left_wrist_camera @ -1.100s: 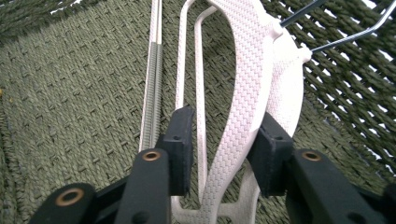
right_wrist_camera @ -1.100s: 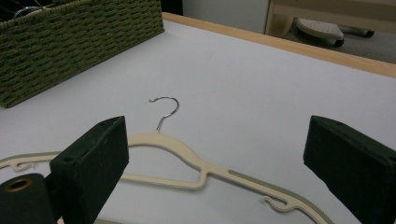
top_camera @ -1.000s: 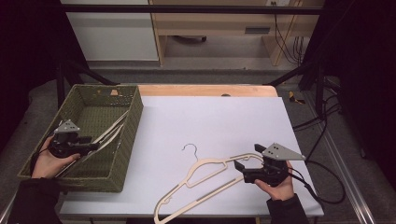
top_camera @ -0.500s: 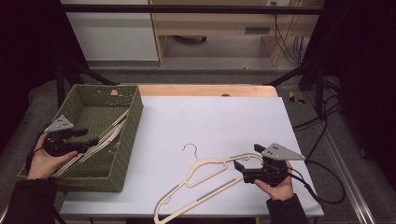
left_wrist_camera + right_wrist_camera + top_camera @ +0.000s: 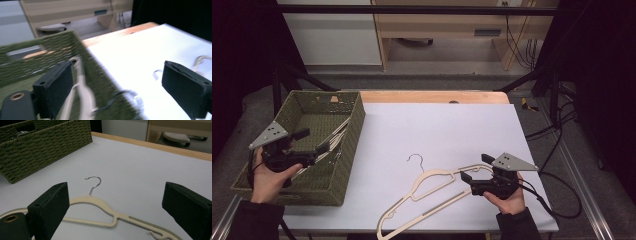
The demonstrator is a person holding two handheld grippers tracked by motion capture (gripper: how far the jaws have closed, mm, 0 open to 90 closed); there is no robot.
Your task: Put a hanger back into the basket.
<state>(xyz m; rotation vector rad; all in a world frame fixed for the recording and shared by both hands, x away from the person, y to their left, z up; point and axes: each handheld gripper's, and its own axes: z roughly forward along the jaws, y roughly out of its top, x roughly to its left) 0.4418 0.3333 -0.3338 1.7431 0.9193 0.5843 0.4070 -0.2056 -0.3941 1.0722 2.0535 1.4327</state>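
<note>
Left gripper (image 5: 314, 149), jaws wide and empty, drifts left over the basket (image 5: 349, 150); the hanger (image 5: 432, 179) apparently waits next.

Dim room, grey floor (image 5: 452, 80), perhaps a wooden bench (image 5: 447, 25) behind.

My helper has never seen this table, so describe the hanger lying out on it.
On the white table, right of the green woven basket, a cream hanger with a silver hook lies flat near the front edge. The other hangers sit inside the basket.
</note>
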